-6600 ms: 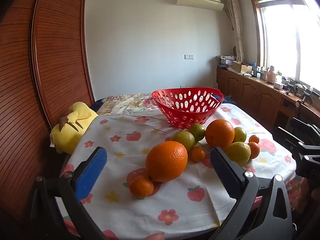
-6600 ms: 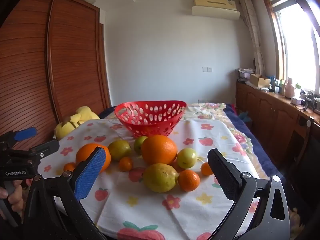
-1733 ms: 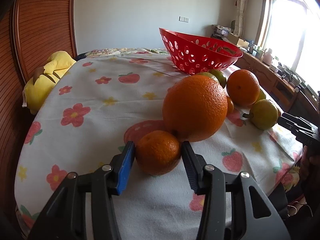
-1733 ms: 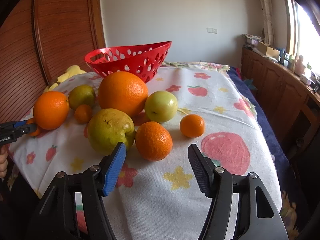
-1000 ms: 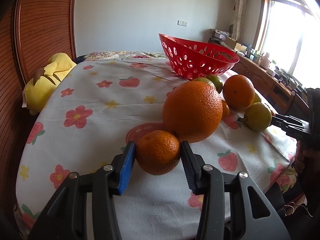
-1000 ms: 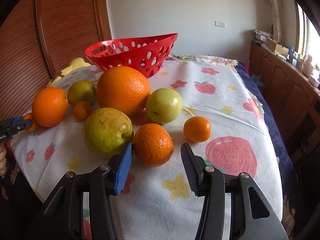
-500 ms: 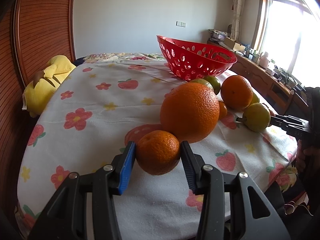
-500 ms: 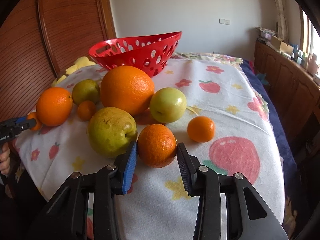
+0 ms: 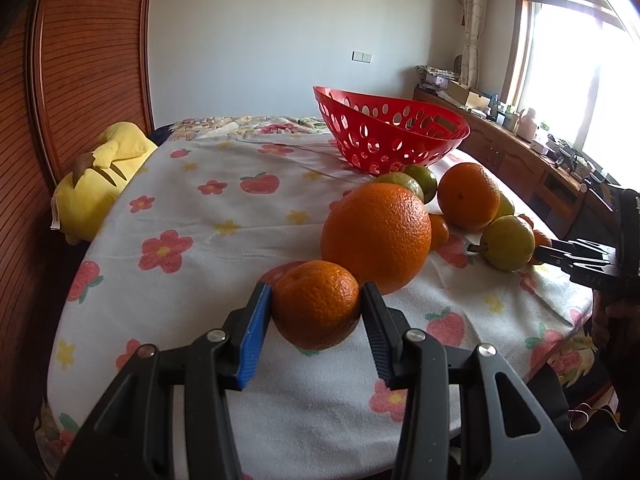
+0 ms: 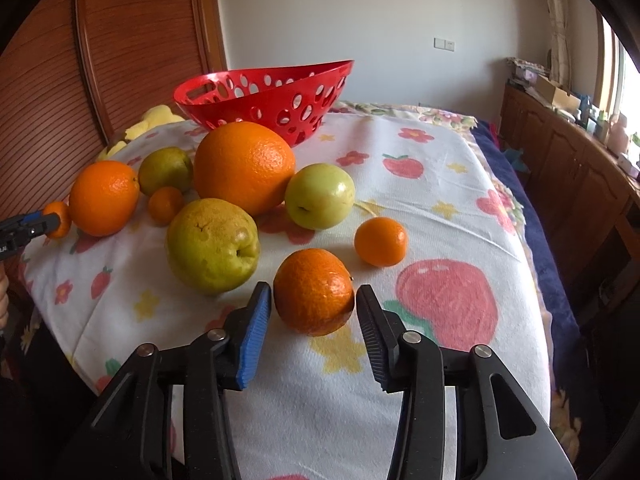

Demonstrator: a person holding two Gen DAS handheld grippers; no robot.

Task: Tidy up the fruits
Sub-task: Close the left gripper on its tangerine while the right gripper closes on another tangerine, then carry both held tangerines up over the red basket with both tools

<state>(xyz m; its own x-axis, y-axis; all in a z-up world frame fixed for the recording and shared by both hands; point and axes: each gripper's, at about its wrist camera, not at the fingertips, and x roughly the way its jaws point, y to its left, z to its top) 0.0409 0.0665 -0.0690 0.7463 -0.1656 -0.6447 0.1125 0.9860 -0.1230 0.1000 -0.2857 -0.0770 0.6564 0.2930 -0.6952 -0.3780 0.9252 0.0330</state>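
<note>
The red basket (image 9: 392, 136) stands empty at the far side of the flowered tablecloth (image 9: 200, 220), and all the fruit lies on the cloth in front of it, on the near side. The left gripper (image 9: 316, 300) pinches a small orange (image 9: 316, 308) well in front of the basket, with the blue pad against one side of the fruit and the black pad against the other (whether the orange is clear of the cloth I cannot tell). Just behind it, towards the basket, sits a big orange (image 9: 376, 236). The right gripper (image 10: 314, 300) is at the other end of the heap, also well in front of the basket. Its jaws are opening, and a second small orange (image 10: 314, 292) rests on the cloth between them with a thin gap showing at each pad. Beside that orange, a step nearer the basket, lie a yellow-green pear (image 10: 212, 244) and a tiny mandarin (image 10: 380, 241). Nearer the basket again are a green apple (image 10: 320, 196) and a second big orange (image 10: 244, 168), which sits just in front of the basket's wall. A yellow plush toy (image 9: 100, 176) lies off the cloth's edge, to the left of the basket as the left camera sees it.
</note>
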